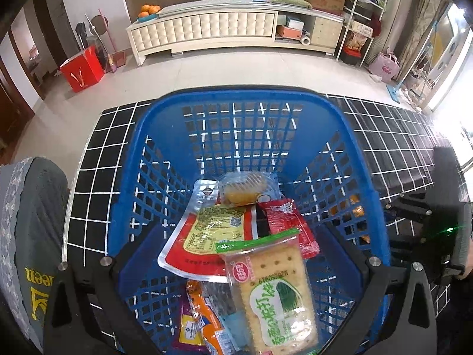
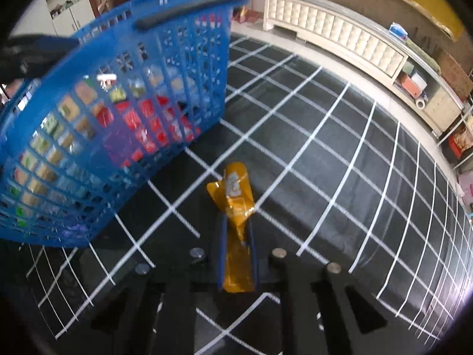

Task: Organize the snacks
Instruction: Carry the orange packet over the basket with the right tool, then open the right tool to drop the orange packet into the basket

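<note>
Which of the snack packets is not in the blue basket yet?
The orange-yellow packet, pinched in the right hand-held gripper over the black grid mat. The other visible packets, such as the cracker pack, lie inside the blue basket.

Left tool (image 1: 236,261) spread wide; right tool (image 2: 238,230) clamped.

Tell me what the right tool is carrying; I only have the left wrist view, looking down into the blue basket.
Observer: The right tool is shut on a crumpled orange snack packet, held over the black grid-patterned cloth.
Operator: Say where the basket sits from there.
Observer: The blue basket is up and to the left of the packet, not touching it.
Operator: Report the basket handle.
Observer: A dark handle lies along the near rim in the right wrist view.
</note>
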